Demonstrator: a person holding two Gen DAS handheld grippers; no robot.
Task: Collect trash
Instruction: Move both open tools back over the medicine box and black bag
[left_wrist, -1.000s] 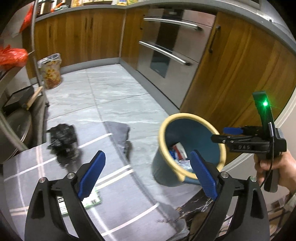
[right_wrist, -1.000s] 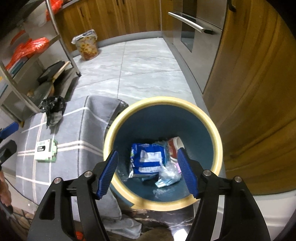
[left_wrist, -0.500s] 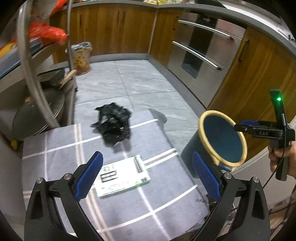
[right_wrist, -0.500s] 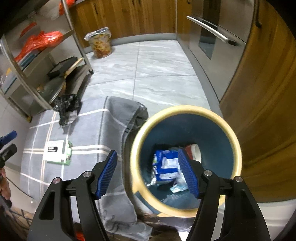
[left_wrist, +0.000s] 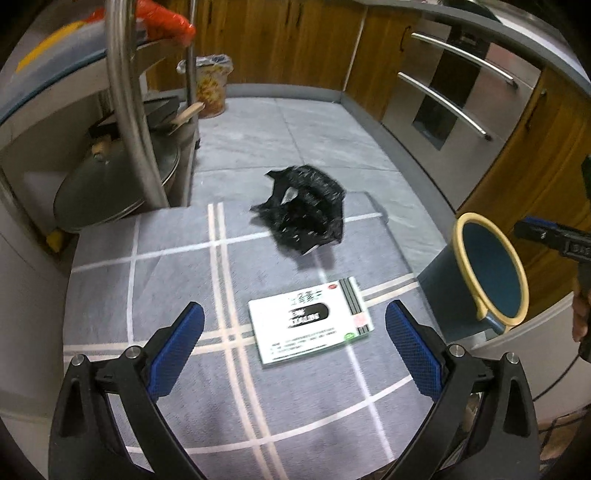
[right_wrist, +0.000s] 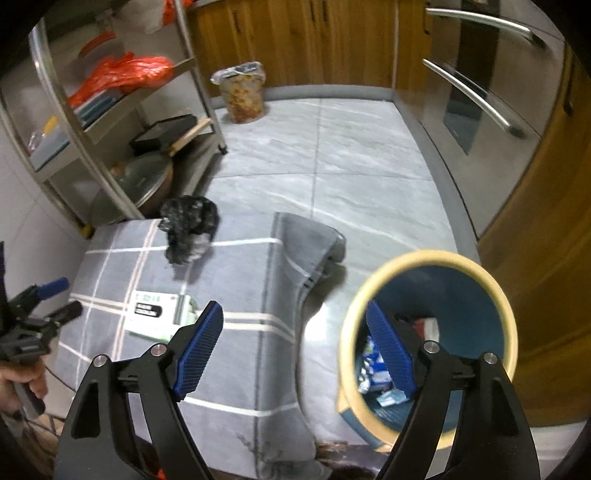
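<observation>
A flat white and green box (left_wrist: 310, 325) lies on a grey checked cloth (left_wrist: 166, 277), just beyond my left gripper (left_wrist: 293, 306), which is open and points down at it without touching. Farther on lies a crumpled black plastic bag (left_wrist: 306, 210). A blue bin with a cream rim (left_wrist: 460, 236) stands to the right of the cloth. My right gripper (right_wrist: 293, 304) hovers beside the bin rim (right_wrist: 436, 254), its jaws opening with nothing between them. Wrappers (right_wrist: 373, 369) lie inside the bin. The box (right_wrist: 159, 317) and the bag (right_wrist: 190, 225) also show in the right wrist view.
A steel shelf rack (left_wrist: 122, 92) with a pan lid (left_wrist: 110, 188) and an orange bag stands left of the cloth. A small lined waste bin (left_wrist: 210, 88) sits at the far cabinets. An oven front (left_wrist: 461, 92) and wooden doors line the right side.
My left gripper swung left from the bin to above the cloth, and the box now lies in front of its jaws. My right gripper drew back from over the bin, and its jaws widened.
</observation>
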